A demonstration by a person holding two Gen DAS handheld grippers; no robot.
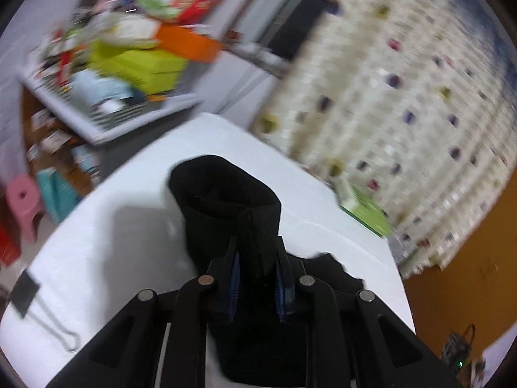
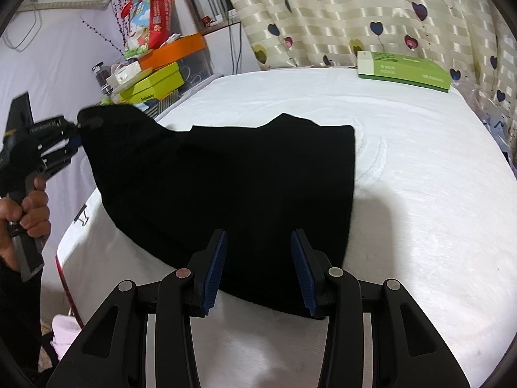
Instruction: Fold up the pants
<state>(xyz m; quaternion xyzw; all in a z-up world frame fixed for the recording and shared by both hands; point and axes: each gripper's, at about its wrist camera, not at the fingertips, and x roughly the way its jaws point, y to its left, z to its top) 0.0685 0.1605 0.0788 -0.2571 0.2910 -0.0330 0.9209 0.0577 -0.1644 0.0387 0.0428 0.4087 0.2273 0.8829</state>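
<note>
Pants [image 2: 226,174] hang from the clenched left tool [image 2: 76,135]; right tool [image 2: 258,258] released, green box [image 2: 404,71] beyond.

Pants [image 2: 226,177]: solid black, no visible pattern. Worktop [image 2: 420,194] cover: white, with a faint raised curved texture beside the pants. Left claw [image 1: 257,278] and right claw [image 2: 258,268]: black bodies, blue ribbed finger pads [image 2: 215,274], silver round pivot pins. Curtain [image 2: 355,9]: cream and beige horizontal stripes, printed with hearts in navy, purple, pink and olive on thin dark stems. Flat box [image 2: 404,69]: green with a white end. Stacked boxes: lime-yellow box [image 2: 155,84] below, orange lid [image 2: 174,50] above. Carton [image 2: 152,16]: red with multicoloured print. Stool [image 1: 22,203]: pink. Clip [image 2: 82,215]: black.
</note>
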